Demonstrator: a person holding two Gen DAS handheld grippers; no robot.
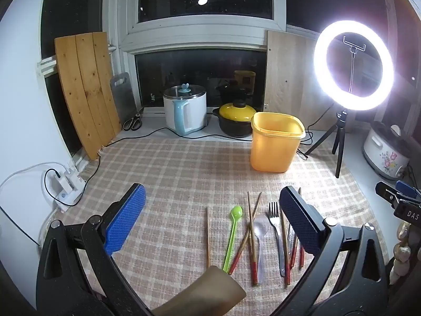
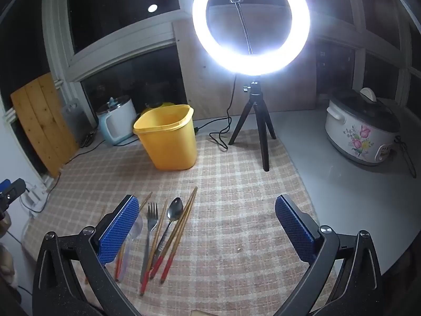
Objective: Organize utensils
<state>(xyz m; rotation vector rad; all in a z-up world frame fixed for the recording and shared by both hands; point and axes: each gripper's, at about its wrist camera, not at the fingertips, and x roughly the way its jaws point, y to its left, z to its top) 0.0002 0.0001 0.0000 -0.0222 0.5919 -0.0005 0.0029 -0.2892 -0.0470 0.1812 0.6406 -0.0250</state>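
**Loose utensils on the mat, both tongs wide and empty**

Nearest, the left gripper (image 1: pixel 211 220) and the right gripper (image 2: pixel 206 226) stand wide apart with nothing between the pads. Just beyond, on the checked woven mat (image 1: pixel 171 173), the utensils lie flat: red-tipped wooden chopsticks (image 1: pixel 252 239), a slim green plastic spoon (image 1: pixel 232 234), a clear plastic spoon (image 1: pixel 260 239) and a steel fork (image 1: pixel 276 233). All look light, stiff and thin; the steel probably slips, so a mid-handle pinch seems best. Farther back stands the empty yellow plastic tub (image 1: pixel 275 142). Only the right wrist view shows the steel spoon (image 2: pixel 172 217); only the left shows the green one.
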